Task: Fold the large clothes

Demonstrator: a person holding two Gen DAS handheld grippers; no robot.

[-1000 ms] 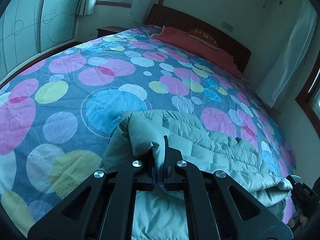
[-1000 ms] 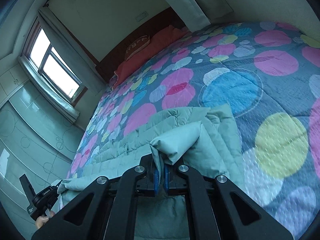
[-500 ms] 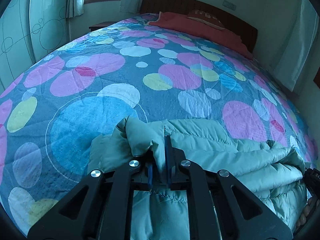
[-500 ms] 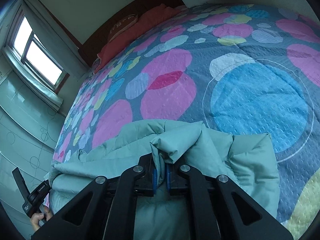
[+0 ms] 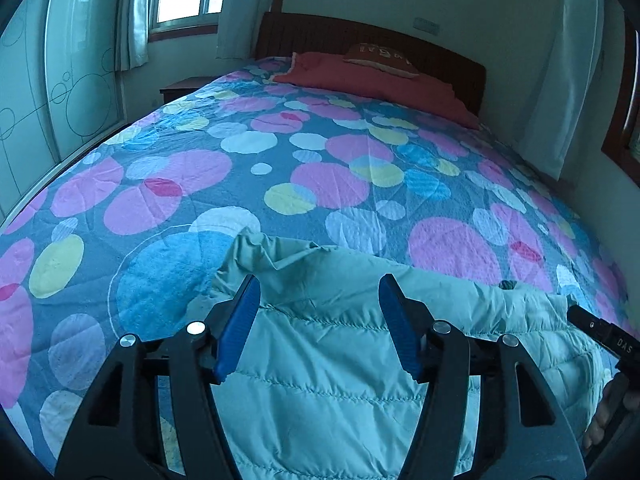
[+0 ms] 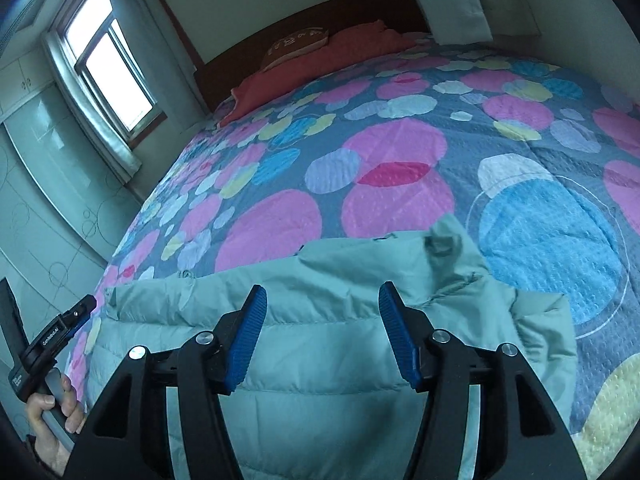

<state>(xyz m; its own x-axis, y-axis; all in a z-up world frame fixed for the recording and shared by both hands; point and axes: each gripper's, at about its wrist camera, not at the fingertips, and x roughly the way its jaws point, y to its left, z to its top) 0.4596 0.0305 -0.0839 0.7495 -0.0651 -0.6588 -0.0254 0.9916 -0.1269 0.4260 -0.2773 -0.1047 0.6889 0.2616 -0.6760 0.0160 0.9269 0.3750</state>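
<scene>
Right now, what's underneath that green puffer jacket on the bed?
The green puffer jacket lies flat on the circle-patterned bedspread, which shows all around its far edge. Whatever sits directly under the jacket, or between its folded layers, is covered and cannot be seen.

The left gripper (image 5: pixel 319 322) has its fingers spread wide. The right gripper (image 6: pixel 322 326) is likewise spread, gripping nothing.
</scene>
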